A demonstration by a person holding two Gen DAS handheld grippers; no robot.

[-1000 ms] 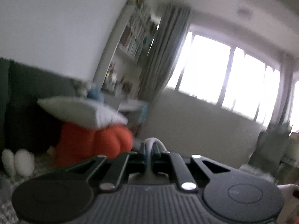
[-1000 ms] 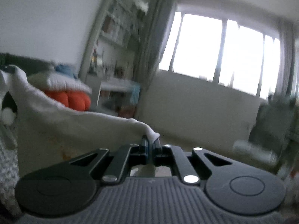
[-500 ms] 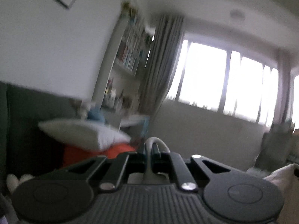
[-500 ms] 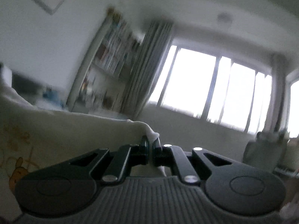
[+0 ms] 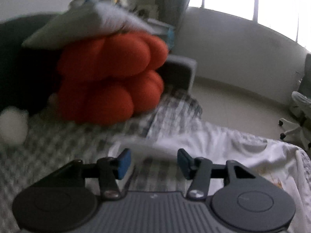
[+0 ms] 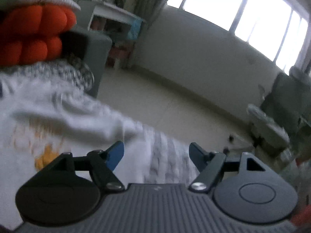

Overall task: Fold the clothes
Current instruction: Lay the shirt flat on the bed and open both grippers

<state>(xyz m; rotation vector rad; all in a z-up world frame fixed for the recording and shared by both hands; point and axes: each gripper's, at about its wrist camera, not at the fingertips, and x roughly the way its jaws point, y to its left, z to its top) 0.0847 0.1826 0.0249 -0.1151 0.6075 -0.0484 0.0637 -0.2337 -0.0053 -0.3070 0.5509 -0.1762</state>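
A white garment [image 5: 223,147] with a yellow-orange print lies spread on the grey patterned bed cover [image 5: 58,145], blurred by motion. My left gripper [image 5: 153,163] hangs just above the garment's near left edge; its jaws are opening and nothing is between its blue pads [image 5: 123,163]. In the right wrist view the same white garment [image 6: 64,120] falls away to the left. My right gripper [image 6: 156,153] is above the garment's right edge with its jaws opening wide and nothing pressed between them.
A stack of orange cushions [image 5: 108,77] under a pale pillow [image 5: 81,27] sits on the bed's far left, with a white plush toy [image 5: 11,126] beside it. Past the bed's edge lie bare floor [image 6: 175,104], a white side table [image 6: 114,13] and an office chair [image 5: 297,116].
Both grippers held the white garment up in the air, shut on its cloth. They have dropped down toward the bed, tilted downward and let the cloth go; the garment now lies on the bed.
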